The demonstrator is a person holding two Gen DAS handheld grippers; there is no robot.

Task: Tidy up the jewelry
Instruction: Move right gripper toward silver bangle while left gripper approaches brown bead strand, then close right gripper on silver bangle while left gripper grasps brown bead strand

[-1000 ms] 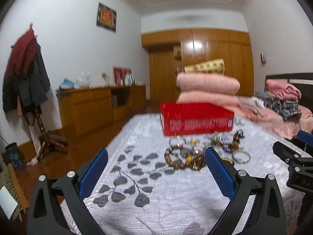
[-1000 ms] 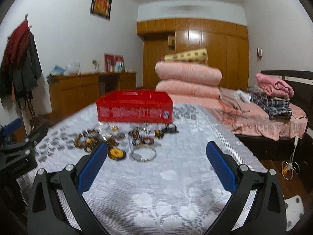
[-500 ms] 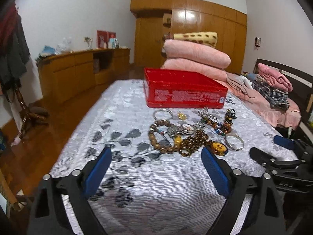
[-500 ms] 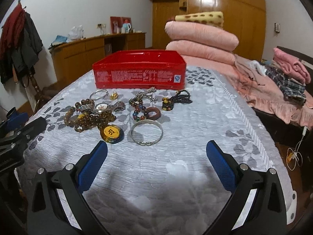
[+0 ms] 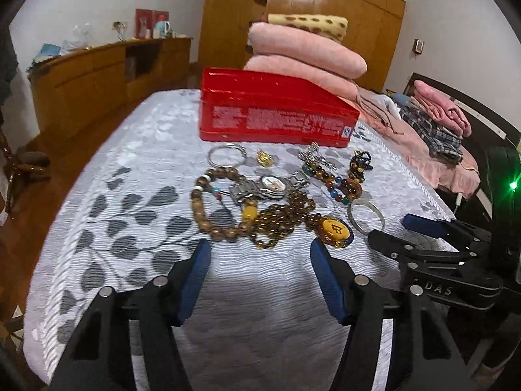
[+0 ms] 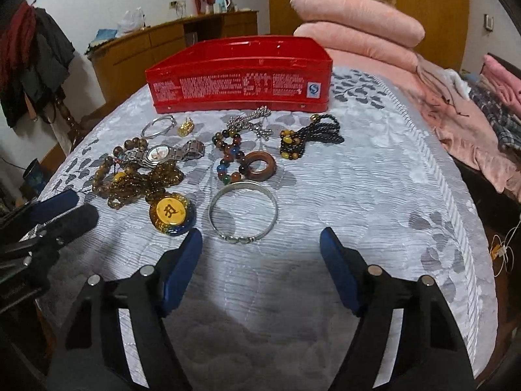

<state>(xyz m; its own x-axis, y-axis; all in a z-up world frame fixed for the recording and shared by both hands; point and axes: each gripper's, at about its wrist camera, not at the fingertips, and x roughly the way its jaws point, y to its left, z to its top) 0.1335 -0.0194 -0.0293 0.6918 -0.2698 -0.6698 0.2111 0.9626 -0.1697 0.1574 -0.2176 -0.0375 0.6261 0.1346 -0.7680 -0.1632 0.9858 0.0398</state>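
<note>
Several pieces of jewelry lie spread on the grey quilt in front of a red plastic box [image 5: 276,114] [image 6: 241,84]. Among them are a wooden bead bracelet [image 5: 208,205], a steel watch [image 5: 270,187] [image 6: 159,154], an amber bead necklace with a yellow pendant [image 5: 333,231] [image 6: 171,213], a silver bangle [image 6: 242,213] [image 5: 366,216], a brown wooden ring [image 6: 259,164] and a black bead strand [image 6: 312,135]. My left gripper [image 5: 260,262] hovers just short of the amber beads, its jaws closing with nothing between them. My right gripper [image 6: 260,252] hovers just before the bangle, jaws also closing on nothing.
The quilt [image 6: 358,195] covers a bed whose edges fall away left and right. Folded pink blankets [image 6: 355,29] are stacked behind the box. A wooden sideboard [image 5: 97,78] lines the left wall, and a coat rack [image 6: 29,58] stands beside it.
Both grippers have tipped downward and moved in toward the jewelry, which now looks larger and nearer. Both pairs of jaws have narrowed from fully wide.
</note>
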